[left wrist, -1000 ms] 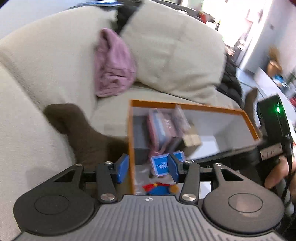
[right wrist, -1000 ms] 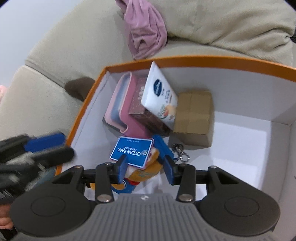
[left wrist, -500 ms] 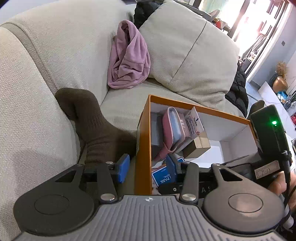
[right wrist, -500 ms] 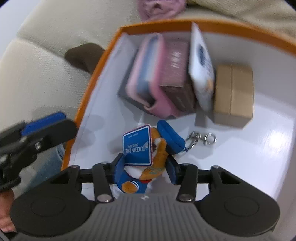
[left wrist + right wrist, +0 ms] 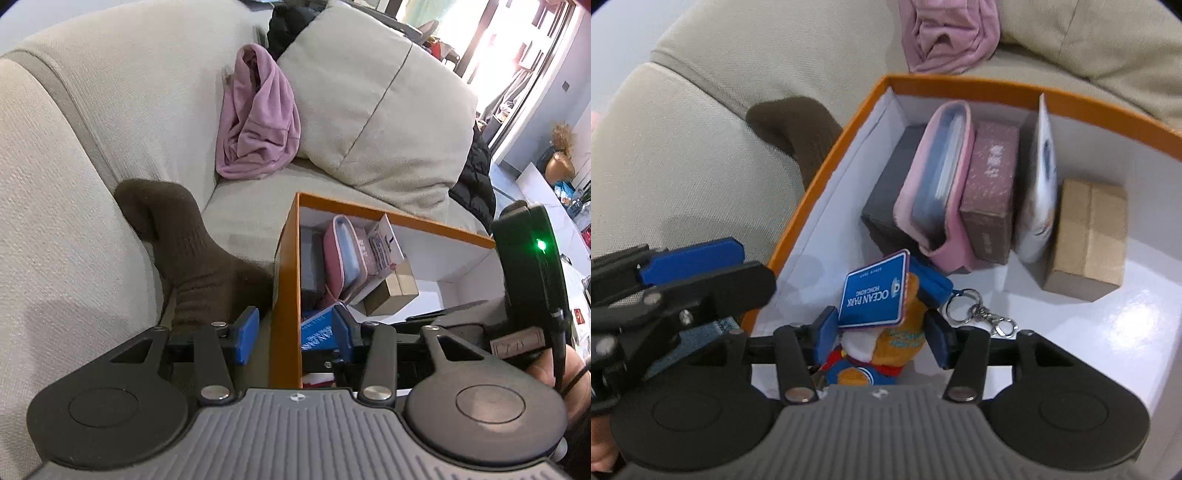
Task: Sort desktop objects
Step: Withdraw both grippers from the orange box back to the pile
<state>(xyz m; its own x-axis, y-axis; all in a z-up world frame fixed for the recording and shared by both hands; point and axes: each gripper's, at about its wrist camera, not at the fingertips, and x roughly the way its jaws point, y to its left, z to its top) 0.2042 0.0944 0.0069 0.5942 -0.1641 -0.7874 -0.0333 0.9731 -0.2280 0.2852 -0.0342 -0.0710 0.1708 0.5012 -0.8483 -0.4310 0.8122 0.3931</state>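
An orange box (image 5: 960,83) with a white inside lies on a sofa. Along its far side stand a dark grey box (image 5: 890,192), a pink case (image 5: 938,177), a maroon box (image 5: 990,192), a white pouch (image 5: 1041,184) and a cardboard box (image 5: 1086,236). A plush toy (image 5: 897,343) with a blue tag (image 5: 873,295) and a keyring (image 5: 979,310) lies on the box floor between the jaws of my right gripper (image 5: 881,336). Those jaws are opening, with a small gap at the right pad. My left gripper (image 5: 293,334) is open and straddles the box's left wall (image 5: 286,277) without pressing it.
The beige sofa carries a pink cloth (image 5: 258,122), a large cushion (image 5: 369,110) and a brown sock (image 5: 192,243) beside the box. A person's hand (image 5: 546,365) holds the right gripper's body with its green light (image 5: 541,244). Blue jeans (image 5: 698,336) show under the left gripper.
My right gripper has carried the plush toy toward the box's near left corner and its jaws have spread off it. The left gripper has stayed over the left wall.
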